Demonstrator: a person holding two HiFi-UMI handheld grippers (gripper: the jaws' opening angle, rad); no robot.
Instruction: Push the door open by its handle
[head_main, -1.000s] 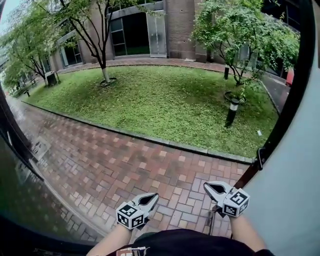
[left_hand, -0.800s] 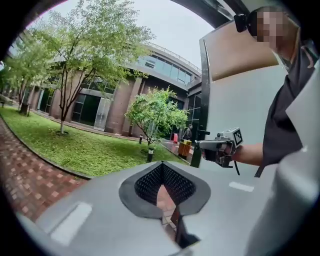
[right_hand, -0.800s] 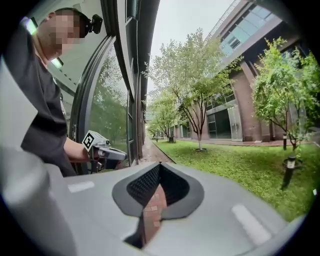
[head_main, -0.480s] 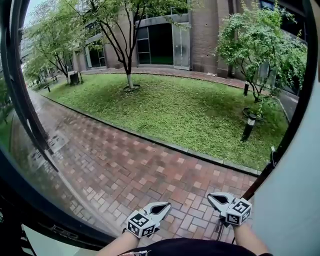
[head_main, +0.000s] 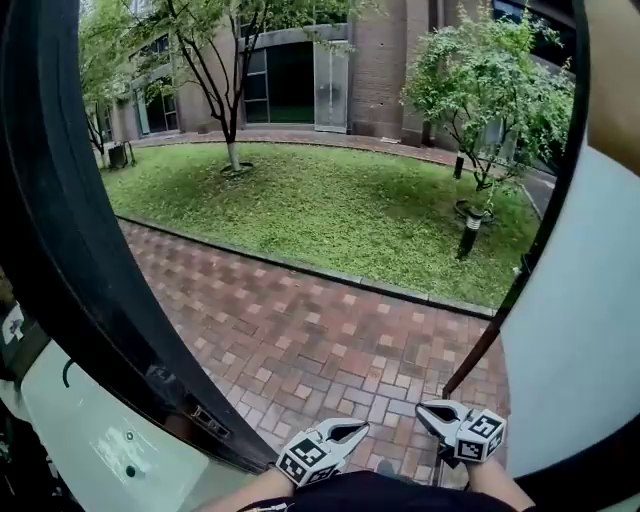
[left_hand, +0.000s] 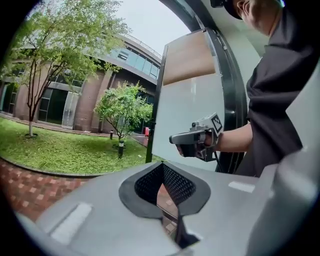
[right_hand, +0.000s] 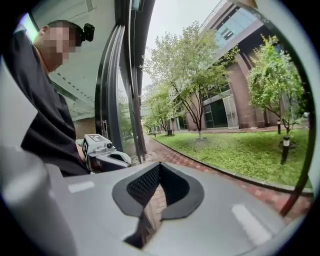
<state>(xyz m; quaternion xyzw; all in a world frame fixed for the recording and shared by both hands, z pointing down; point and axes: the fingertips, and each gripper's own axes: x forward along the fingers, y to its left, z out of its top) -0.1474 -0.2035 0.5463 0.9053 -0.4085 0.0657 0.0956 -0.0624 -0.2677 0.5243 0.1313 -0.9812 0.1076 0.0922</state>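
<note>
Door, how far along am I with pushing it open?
Done: the door stands swung wide at the right, and the brick path shows through the gap. In hand: nothing; the left tongs and right tongs are shut and empty, held out in front. Left: probably nothing beyond stepping through.

Threshold of a building giving onto an outdoor courtyard, dark door frame (head_main: 70, 250), pale door (head_main: 580, 320) standing open, red brick paving (head_main: 330, 330), kerbed lawn (head_main: 330, 210), slender trees (head_main: 225, 80), low bollard light (head_main: 467, 232), brick-and-glass building (head_main: 385, 60) beyond, overcast daylight.
</note>
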